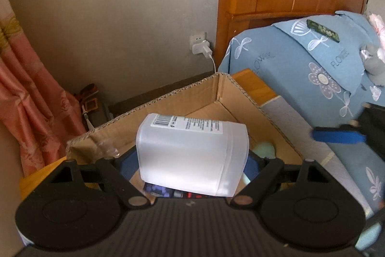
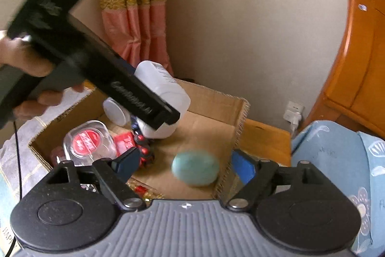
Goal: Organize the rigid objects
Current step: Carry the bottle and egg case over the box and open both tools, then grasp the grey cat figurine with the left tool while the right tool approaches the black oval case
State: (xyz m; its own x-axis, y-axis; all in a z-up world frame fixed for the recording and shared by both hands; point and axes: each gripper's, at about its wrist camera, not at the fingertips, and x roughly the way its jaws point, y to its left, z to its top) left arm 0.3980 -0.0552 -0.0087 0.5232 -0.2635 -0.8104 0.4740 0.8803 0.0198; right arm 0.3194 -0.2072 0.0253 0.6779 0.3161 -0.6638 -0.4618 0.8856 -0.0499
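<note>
Gripping the bottle point(image 1: 192, 155) sideways, the left gripper point(image 1: 192, 168) has its fingers closed on the frosted white body, holding it over the open box point(image 1: 240, 88). The right gripper point(image 2: 185, 165) hangs wide open, holding nothing, above a blurred green egg point(image 2: 195, 168) that may be mid-fall. The risk: the smooth plastic may slip and drop hard onto the clear container point(image 2: 87, 142) and red items point(image 2: 125, 141) beneath. Farther back, the bottle's barcode label faces up, its round cap point(image 2: 115, 111) pointing sideways.
</note>
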